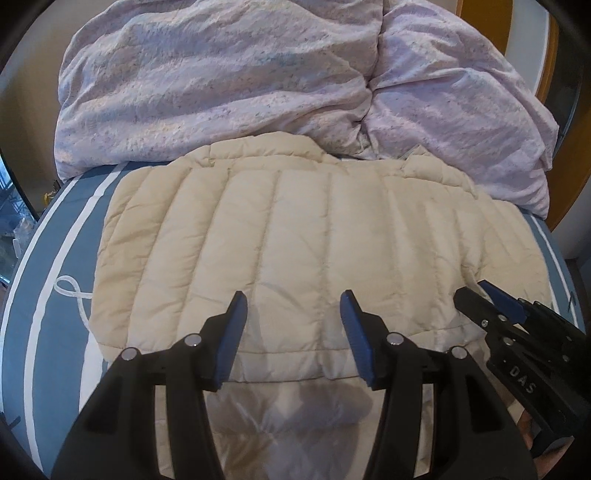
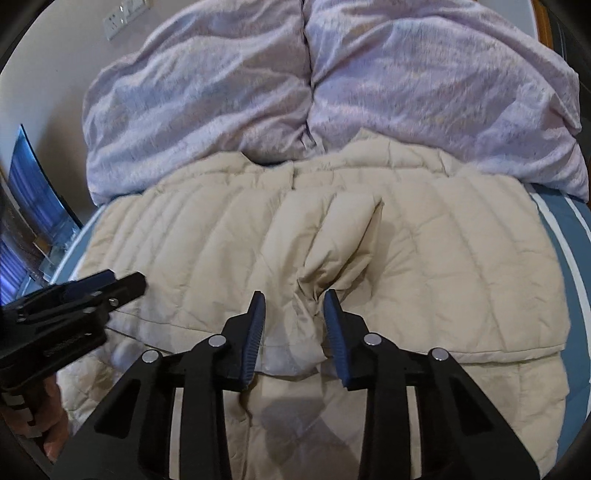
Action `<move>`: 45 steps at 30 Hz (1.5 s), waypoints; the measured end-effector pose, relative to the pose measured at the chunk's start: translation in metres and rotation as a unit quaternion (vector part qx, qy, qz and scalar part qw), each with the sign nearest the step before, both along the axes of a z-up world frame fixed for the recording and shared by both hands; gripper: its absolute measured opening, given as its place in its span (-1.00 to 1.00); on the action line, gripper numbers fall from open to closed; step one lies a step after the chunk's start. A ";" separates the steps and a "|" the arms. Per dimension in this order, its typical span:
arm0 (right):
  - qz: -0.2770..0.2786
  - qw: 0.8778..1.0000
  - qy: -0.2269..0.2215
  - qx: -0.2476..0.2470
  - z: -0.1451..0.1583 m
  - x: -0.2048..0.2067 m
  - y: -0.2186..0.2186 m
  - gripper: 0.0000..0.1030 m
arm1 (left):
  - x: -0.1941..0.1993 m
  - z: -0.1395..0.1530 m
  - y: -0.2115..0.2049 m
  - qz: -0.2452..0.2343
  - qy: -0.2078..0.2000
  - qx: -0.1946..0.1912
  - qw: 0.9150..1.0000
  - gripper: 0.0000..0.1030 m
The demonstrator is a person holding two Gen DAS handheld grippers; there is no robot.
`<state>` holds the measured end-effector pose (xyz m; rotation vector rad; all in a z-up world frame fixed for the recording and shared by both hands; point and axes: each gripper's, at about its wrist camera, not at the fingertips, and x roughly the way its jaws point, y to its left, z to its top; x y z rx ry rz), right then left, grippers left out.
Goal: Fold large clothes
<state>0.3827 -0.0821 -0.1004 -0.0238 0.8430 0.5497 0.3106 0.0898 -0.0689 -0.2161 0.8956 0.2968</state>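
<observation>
A beige quilted puffer jacket (image 1: 288, 236) lies spread on the bed, its near part folded over onto itself with a hem edge crossing below the fingertips. My left gripper (image 1: 293, 306) is open just above the folded hem, holding nothing. My right gripper (image 2: 294, 306) is open with its jaws on either side of a bunched ridge of the jacket (image 2: 332, 236). The right gripper also shows at the right edge of the left wrist view (image 1: 476, 291), and the left gripper at the left of the right wrist view (image 2: 125, 282).
A crumpled lilac duvet (image 1: 221, 81) is piled behind the jacket. The bed has a blue sheet with white stripes (image 1: 55, 258). A white cord loop (image 1: 70, 291) lies left of the jacket. A wooden frame (image 1: 561, 177) stands at the right, a wall socket (image 2: 122, 14) on the far wall.
</observation>
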 end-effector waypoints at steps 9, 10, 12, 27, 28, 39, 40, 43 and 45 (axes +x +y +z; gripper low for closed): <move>-0.019 0.999 0.022 -0.027 -0.021 0.011 -0.001 -0.36 | 0.003 -0.020 0.015 0.014 0.014 -0.008 1.000 0.03; -0.019 0.999 0.023 -0.030 -0.023 0.012 -0.001 -0.36 | 0.003 -0.022 0.016 0.014 0.015 -0.008 1.000 0.03; -0.020 0.999 0.023 -0.033 -0.025 0.013 0.000 -0.36 | 0.004 -0.026 0.018 0.017 0.016 -0.008 1.000 0.05; -0.010 0.998 0.054 0.012 -0.022 0.018 -0.015 0.04 | 0.001 -0.032 0.021 0.022 0.019 -0.010 1.000 0.17; -0.009 0.998 0.054 0.019 -0.018 0.016 -0.018 0.17 | -0.003 -0.029 0.021 0.021 0.016 -0.012 1.000 0.22; -0.009 0.999 0.046 0.025 0.007 -0.043 -0.112 0.61 | -0.135 -0.020 0.049 0.021 0.005 -0.029 0.999 0.33; -0.014 0.998 0.050 0.028 0.006 -0.050 -0.129 0.61 | -0.147 -0.022 0.052 0.023 0.005 -0.029 0.999 0.33; -0.036 0.997 0.056 0.030 0.003 -0.068 -0.172 0.61 | -0.189 -0.029 0.059 0.031 0.004 -0.034 0.999 0.33; -0.052 0.996 0.059 0.031 0.000 -0.080 -0.200 0.61 | -0.209 -0.034 0.062 0.032 0.002 -0.047 0.998 0.33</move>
